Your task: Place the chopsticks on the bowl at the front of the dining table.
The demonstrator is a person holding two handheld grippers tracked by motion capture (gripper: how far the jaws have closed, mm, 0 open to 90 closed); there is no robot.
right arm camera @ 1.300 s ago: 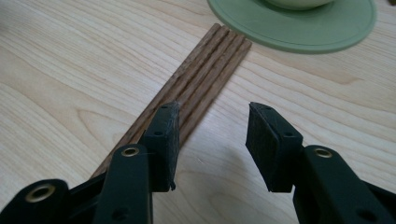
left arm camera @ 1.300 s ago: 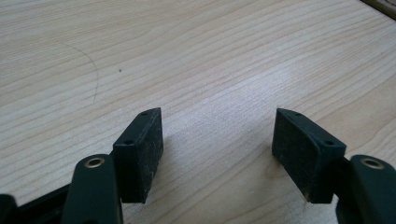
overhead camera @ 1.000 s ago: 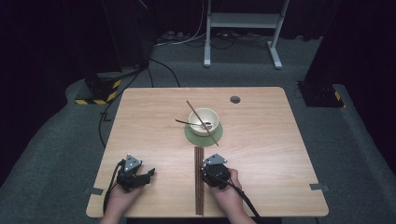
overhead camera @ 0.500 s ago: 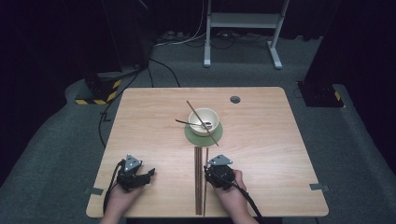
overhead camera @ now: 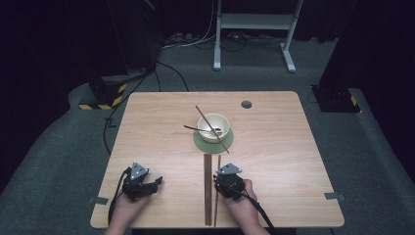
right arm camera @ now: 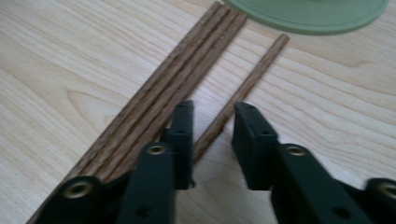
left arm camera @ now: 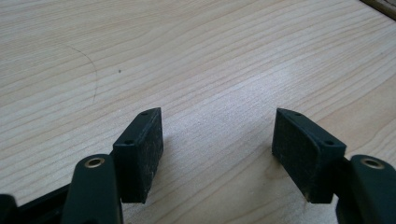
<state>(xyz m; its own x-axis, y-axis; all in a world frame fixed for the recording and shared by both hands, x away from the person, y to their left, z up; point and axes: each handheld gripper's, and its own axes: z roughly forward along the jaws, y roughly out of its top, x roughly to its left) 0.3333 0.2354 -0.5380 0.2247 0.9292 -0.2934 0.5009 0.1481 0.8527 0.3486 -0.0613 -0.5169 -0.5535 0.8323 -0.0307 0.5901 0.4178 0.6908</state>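
Right claw (right arm camera: 212,140): jaws part open, straddling a single thin brown wooden chopstick (right arm camera: 243,91); nothing clamped yet. In the high view this claw (overhead camera: 228,182) sits at the near edge of the pale wooden bench (overhead camera: 293,161).
Target position: single chopstick lies flat on the bench, apart from and just right of a tight bundle of matching brown wooden chopsticks (right arm camera: 163,93).
Long axis: chopstick runs away from the person toward the round green saucer (right arm camera: 313,16), its far tip stopping just short of the rim. Axis runs roughly in line with the claw, passing between the jaws.
Clearance: left jaw rests close to the bundle's nearest stick; contact cannot be confirmed.
Left claw (left arm camera: 217,151): jaws wide open, empty, over bare bench. In the high view it (overhead camera: 139,183) stands well left of the sticks.
Nearer hand: right.
Further items: white bowl (overhead camera: 213,127) on the saucer, with a chopstick (overhead camera: 212,122) laid across it.
Judgement: closing the jaws should capture the single stick alone.
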